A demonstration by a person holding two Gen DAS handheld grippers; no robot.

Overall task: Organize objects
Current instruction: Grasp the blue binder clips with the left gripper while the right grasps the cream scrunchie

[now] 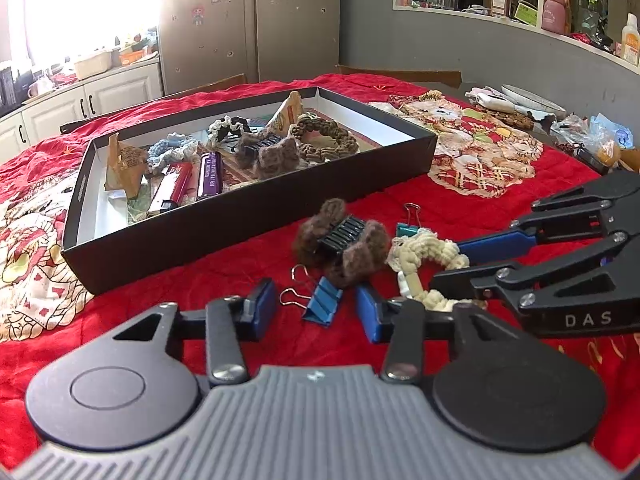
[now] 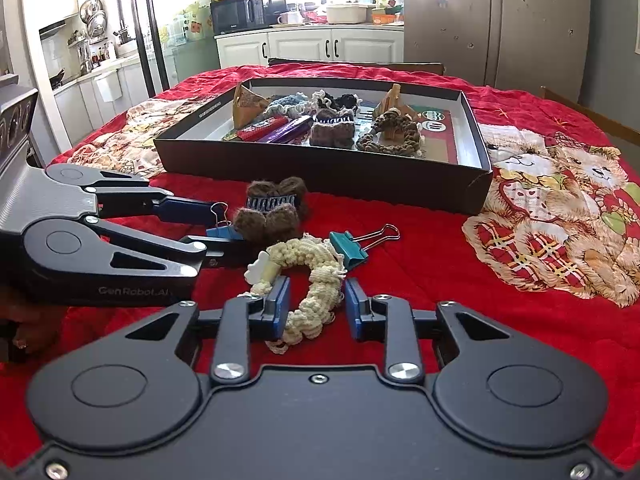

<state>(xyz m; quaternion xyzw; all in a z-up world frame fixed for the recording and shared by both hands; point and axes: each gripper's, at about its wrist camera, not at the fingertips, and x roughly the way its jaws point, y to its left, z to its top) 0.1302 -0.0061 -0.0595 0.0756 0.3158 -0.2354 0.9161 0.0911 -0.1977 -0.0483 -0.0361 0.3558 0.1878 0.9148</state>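
Note:
A cream knitted scrunchie (image 2: 316, 300) lies on the red cloth. My right gripper (image 2: 316, 310) has it between the blue pads, which touch it on both sides. From the left wrist view that right gripper (image 1: 446, 264) comes in from the right onto the scrunchie (image 1: 416, 256). My left gripper (image 1: 318, 314) stands open around a blue binder clip (image 1: 322, 304), with gaps on both sides. In the right wrist view the left gripper (image 2: 216, 228) brackets the same clip (image 2: 224, 233). A brown fuzzy hair claw (image 1: 342, 244) and a teal binder clip (image 1: 408, 230) lie just beyond.
A black shallow box (image 1: 200, 240) behind the loose items holds scrunchies, another brown claw, harmonica-like cases and paper packets. The table carries a red bear-print cloth (image 2: 560, 220). Bags and a dish (image 1: 528, 96) crowd the far right corner. A hand holds the left gripper's handle (image 2: 24, 336).

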